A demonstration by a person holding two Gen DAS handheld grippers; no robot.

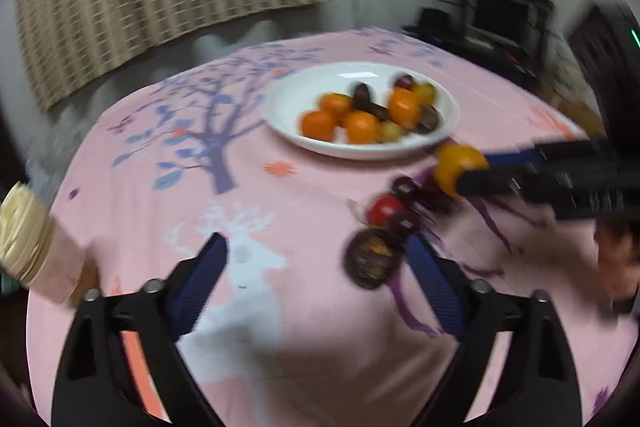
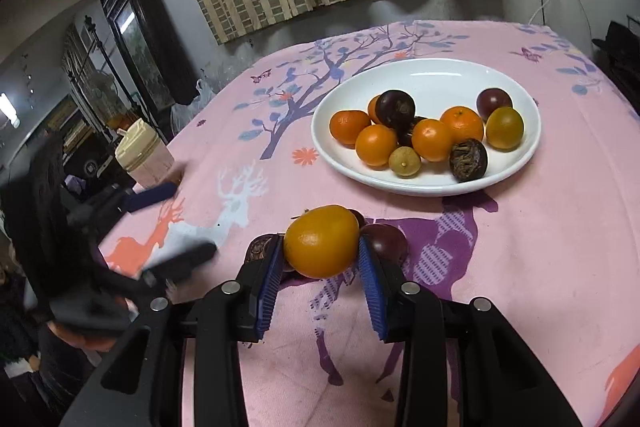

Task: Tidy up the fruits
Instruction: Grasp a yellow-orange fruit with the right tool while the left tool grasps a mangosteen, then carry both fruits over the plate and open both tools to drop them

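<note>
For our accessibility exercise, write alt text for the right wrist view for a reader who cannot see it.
The right claw grips an orange fruit just above a pink patterned tablecloth, with dark fruits lying behind it. Beyond sits a white plate holding orange, dark and yellowish fruits.

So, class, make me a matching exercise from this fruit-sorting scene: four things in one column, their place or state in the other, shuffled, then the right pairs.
Things
1. yellow-orange fruit
2. white plate
3. left gripper
4. cream-lidded jar

Places or states
A. open, holding nothing
B. near the table's edge
C. clamped in the right gripper
D. holding a pile of fruit

Pairs: 1-C, 2-D, 3-A, 4-B
</note>
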